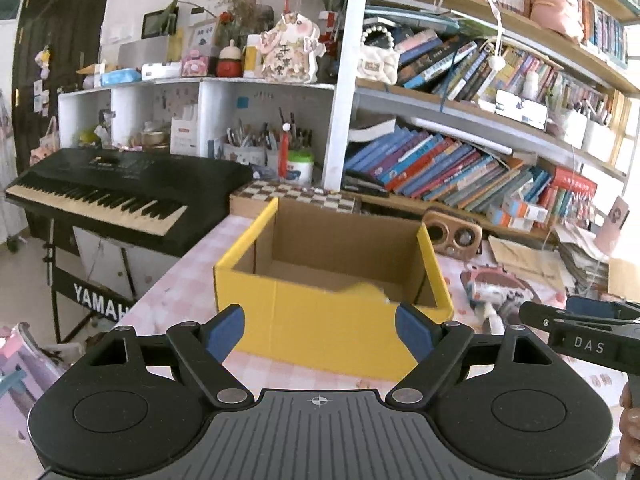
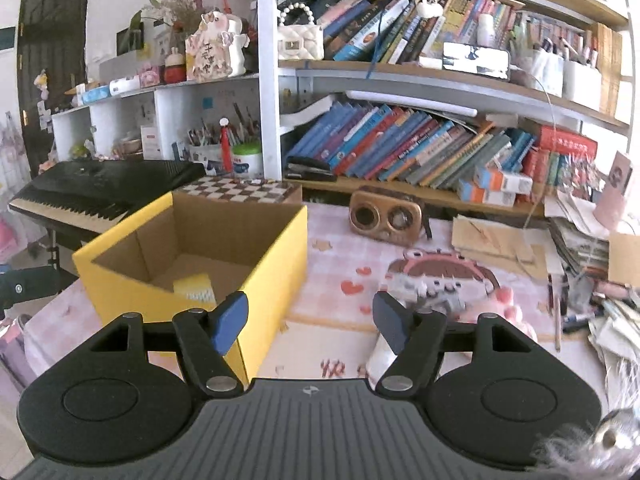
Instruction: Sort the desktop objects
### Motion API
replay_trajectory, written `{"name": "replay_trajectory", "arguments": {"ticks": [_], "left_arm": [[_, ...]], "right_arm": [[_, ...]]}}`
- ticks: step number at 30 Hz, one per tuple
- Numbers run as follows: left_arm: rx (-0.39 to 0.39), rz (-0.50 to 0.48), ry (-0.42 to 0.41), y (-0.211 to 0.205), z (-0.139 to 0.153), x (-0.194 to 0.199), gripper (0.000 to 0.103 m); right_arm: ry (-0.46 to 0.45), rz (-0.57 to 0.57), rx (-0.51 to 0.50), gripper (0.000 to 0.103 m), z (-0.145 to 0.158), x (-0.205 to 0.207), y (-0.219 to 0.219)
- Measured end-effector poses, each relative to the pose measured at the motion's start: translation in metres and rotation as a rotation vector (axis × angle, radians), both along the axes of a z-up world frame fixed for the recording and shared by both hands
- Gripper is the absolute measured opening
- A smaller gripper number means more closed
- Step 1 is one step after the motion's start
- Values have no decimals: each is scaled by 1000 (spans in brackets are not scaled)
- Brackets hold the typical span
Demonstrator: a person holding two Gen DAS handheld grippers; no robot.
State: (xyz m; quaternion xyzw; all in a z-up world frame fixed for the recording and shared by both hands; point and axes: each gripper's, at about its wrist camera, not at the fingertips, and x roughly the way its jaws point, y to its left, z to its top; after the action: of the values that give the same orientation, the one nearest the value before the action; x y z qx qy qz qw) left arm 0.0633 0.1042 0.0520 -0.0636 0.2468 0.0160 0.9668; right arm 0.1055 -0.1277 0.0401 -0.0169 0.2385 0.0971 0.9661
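Pink checked desk [image 2: 344,248] before crammed bookshelves [image 2: 440,80], black keyboard [image 1: 108,196] alongside

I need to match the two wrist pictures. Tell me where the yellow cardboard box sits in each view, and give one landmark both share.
Left wrist view: the yellow cardboard box sits at centre, straight ahead between the open fingers of the left hand-held gripper.
Right wrist view: the box sits left of centre, beyond the left finger of the right hand-held gripper.
Shared landmark: the checkered board behind the box.
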Motion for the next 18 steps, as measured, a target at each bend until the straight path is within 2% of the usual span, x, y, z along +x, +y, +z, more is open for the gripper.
{"name": "replay_trajectory", "arguments": {"ticks": [4, 10, 18], "left_arm": [[-20, 6, -14, -1, -7, -20, 85], [-3, -2, 34, -2, -19, -35, 85], [4, -28, 83, -3, -32, -46, 85]], "right_arm": [[14, -4, -5, 67, -8, -18, 0], [28, -22, 7, 67, -19, -41, 0], [111, -31, 12, 67, -39, -64, 3]]}}
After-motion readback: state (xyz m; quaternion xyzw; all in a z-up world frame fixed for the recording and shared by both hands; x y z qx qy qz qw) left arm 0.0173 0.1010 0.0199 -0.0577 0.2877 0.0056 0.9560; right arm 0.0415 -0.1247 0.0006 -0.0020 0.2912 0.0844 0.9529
